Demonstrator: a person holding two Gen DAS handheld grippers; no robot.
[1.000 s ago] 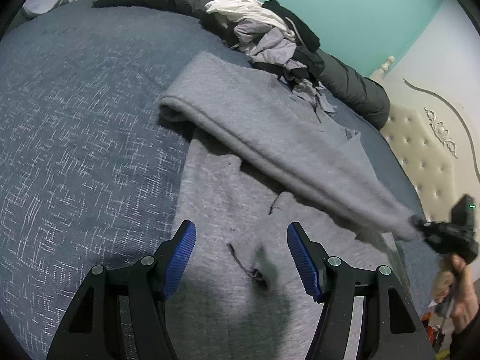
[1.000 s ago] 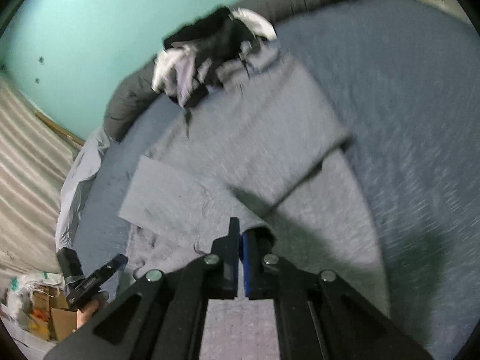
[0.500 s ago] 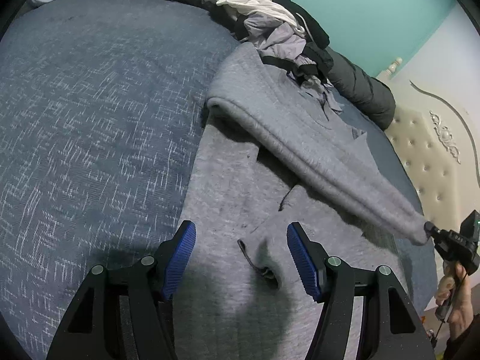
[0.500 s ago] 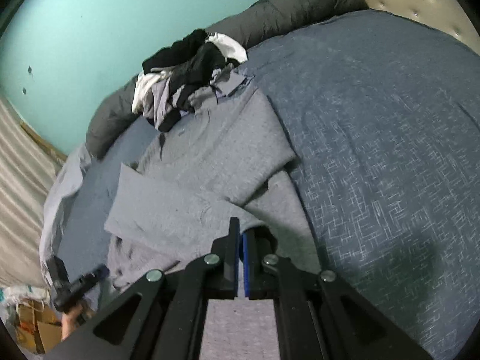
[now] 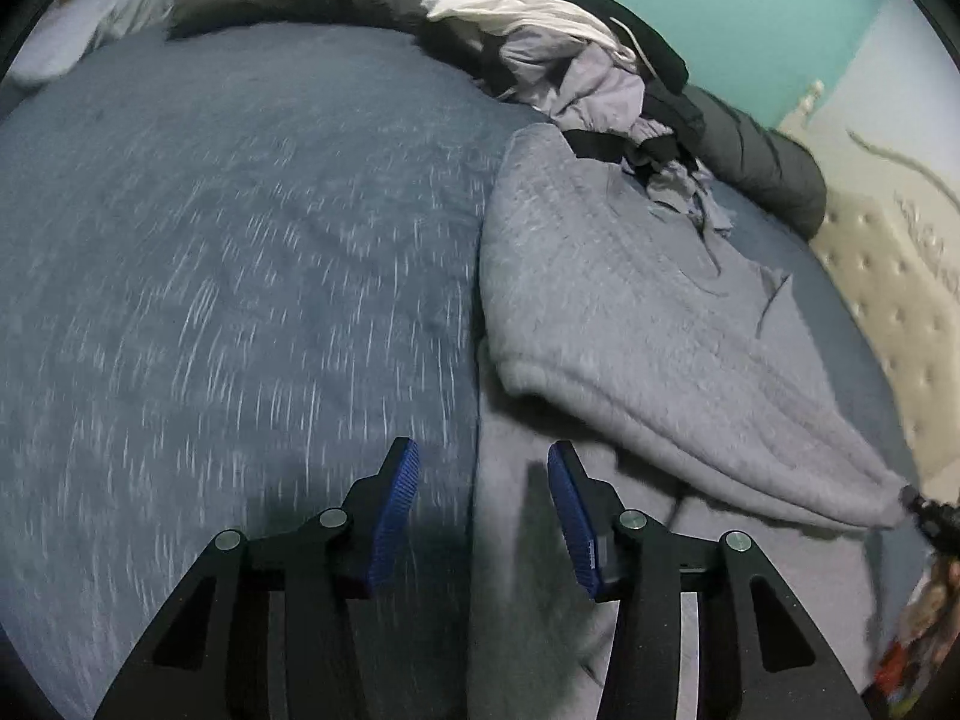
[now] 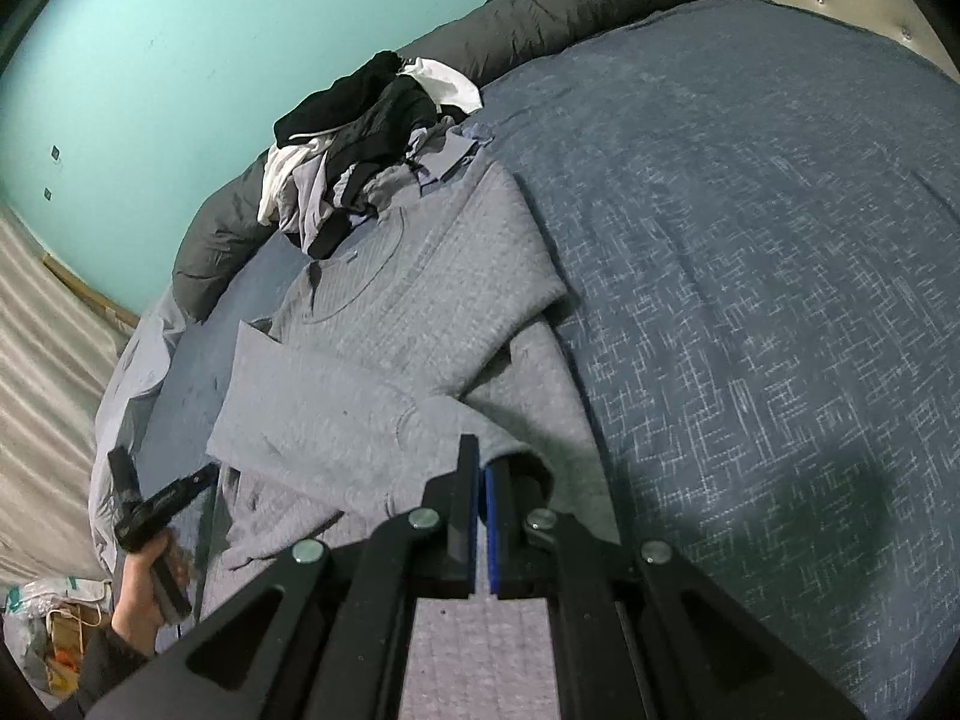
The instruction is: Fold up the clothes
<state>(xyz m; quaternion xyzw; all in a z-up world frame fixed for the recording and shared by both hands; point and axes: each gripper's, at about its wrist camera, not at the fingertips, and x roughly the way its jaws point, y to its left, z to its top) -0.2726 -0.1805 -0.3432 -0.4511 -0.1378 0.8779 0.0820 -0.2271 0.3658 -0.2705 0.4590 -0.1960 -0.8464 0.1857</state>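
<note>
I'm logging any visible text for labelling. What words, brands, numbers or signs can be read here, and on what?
None can be read.
Grey sweater: no print or tag text visible.
Clothes pile: no legible text.
Clutter beside the bed: too small and blurred to read.

Your left wrist camera looks steeply down, close over the bed (image 5: pixel 228 252), the clothes pile (image 5: pixel 576 60) at one o'clock. Your right looks likewise, the pile at eleven. Both share the grey sweatshirt (image 5: pixel 630 300).
</note>
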